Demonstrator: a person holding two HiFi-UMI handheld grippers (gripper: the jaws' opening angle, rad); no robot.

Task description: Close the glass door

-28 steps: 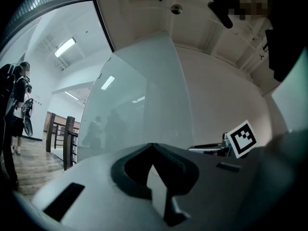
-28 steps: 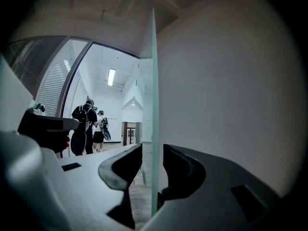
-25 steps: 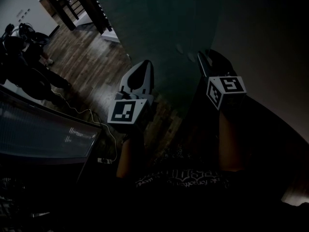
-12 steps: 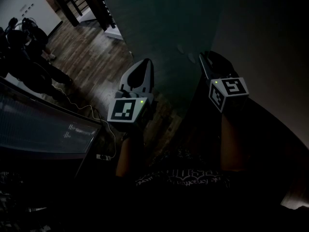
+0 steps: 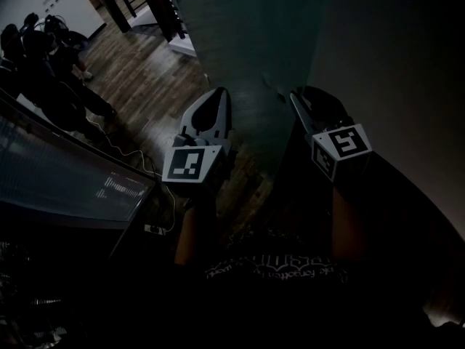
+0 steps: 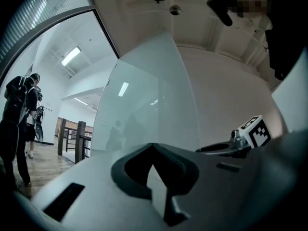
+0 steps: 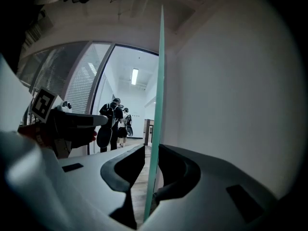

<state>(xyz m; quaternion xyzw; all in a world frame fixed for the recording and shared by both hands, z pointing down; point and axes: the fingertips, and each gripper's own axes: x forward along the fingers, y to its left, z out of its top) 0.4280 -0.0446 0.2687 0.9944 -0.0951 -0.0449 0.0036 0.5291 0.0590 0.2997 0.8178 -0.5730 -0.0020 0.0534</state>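
The glass door (image 5: 240,42) is a tall greenish pane standing ahead of me. In the right gripper view its thin edge (image 7: 158,81) runs straight up between the jaws of my right gripper (image 7: 154,150). Both jaws lie close against the glass, shut on it. In the head view the right gripper (image 5: 299,93) points forward at that edge. My left gripper (image 5: 216,93) is held level beside it, a little to the left, shut and empty. The left gripper view shows its tips (image 6: 154,147) meeting in front of the pane's face (image 6: 144,109).
Two people with backpacks (image 5: 43,57) stand on the wooden floor (image 5: 138,86) at far left. A slatted glass partition (image 5: 65,187) runs along the left, with a cable (image 5: 156,187) at its foot. A plain white wall (image 7: 231,90) is close on the right.
My right gripper has swung a little leftward at the door's edge, and its marker cube has turned. The left gripper has hardly shifted. The floor and the people sit further right in the head view.
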